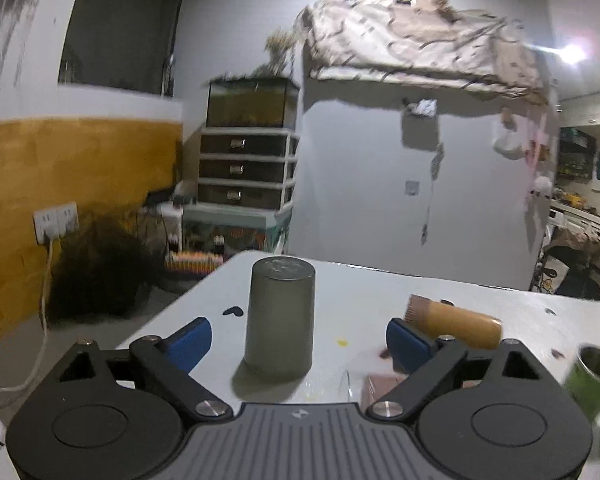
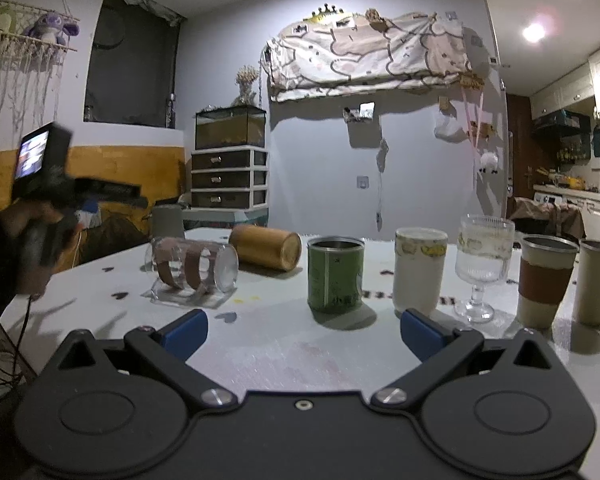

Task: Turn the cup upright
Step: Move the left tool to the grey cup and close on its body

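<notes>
1. While my left tool [image 1: 298, 340] sits low over the white surface [image 1: 380, 292], its blue fingers [image 1: 192, 342] are spread wide to either side of a grey cup [image 1: 281, 320], neither one touching it.
2. That grey cup stands upside down, base up, near the surface's far left edge.
3. Just right of it, a bamboo cup [image 1: 456, 324] lies on its side behind the right finger.
4. My right tool [image 2: 304, 334] is also spread and holds nothing, hovering above the surface [image 2: 284, 344].
5. Ahead of it, a glass mug with brown bands [image 2: 194, 266] lies on its side, the bamboo cup [image 2: 266, 246] just behind it.
6. Standing upright in a row to the right: a green tin cup [image 2: 335, 274], a cream cup [image 2: 419, 270], a stemmed glass [image 2: 484, 268], a sleeved tumbler [image 2: 544, 280] and a beige tumbler [image 2: 596, 280].
</notes>
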### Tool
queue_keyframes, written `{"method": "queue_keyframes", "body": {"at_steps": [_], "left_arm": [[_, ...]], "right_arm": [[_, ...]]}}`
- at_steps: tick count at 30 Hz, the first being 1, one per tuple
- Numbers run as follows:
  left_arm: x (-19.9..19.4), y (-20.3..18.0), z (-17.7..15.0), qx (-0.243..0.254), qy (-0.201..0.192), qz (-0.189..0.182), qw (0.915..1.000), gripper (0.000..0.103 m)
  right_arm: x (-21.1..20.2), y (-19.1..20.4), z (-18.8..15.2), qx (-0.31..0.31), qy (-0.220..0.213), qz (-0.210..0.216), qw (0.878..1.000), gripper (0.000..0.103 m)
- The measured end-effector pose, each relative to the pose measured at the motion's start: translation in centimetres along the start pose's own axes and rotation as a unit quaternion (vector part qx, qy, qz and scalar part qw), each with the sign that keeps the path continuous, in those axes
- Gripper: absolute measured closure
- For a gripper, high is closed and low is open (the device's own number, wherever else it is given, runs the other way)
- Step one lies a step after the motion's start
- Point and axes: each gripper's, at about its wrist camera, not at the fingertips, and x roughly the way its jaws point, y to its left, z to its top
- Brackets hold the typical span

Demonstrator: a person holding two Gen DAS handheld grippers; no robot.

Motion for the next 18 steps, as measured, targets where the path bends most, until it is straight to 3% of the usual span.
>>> {"method": "queue_keyframes", "body": {"at_steps": [7,12,15,18], "left_arm": [[6.7,-0.2,2.0,0.000,0.018,0.042,0.9990,0.010],[10.3,0.0,2.4,-0.010,0.056,0.059,0.9966,0.018],[11.4,0.4,2.2,-0.016,0.056,0.074,0.9956,0.022],[11.8,0.8,2.2,-0.033,0.054,0.062,0.9960,0.027]], "right_arm": [[0.9,-1.1,-0.4,0.006,0.013,-0.016,1.000,0.000],[1.5,-1.8,-0.6,0.009,0.026,-0.027,0.999,0.000],[1.9,-2.1,-0.6,0.010,0.029,-0.032,0.999,0.000],[2.2,-2.3,-0.7,0.011,0.033,-0.034,0.999,0.000]]}}
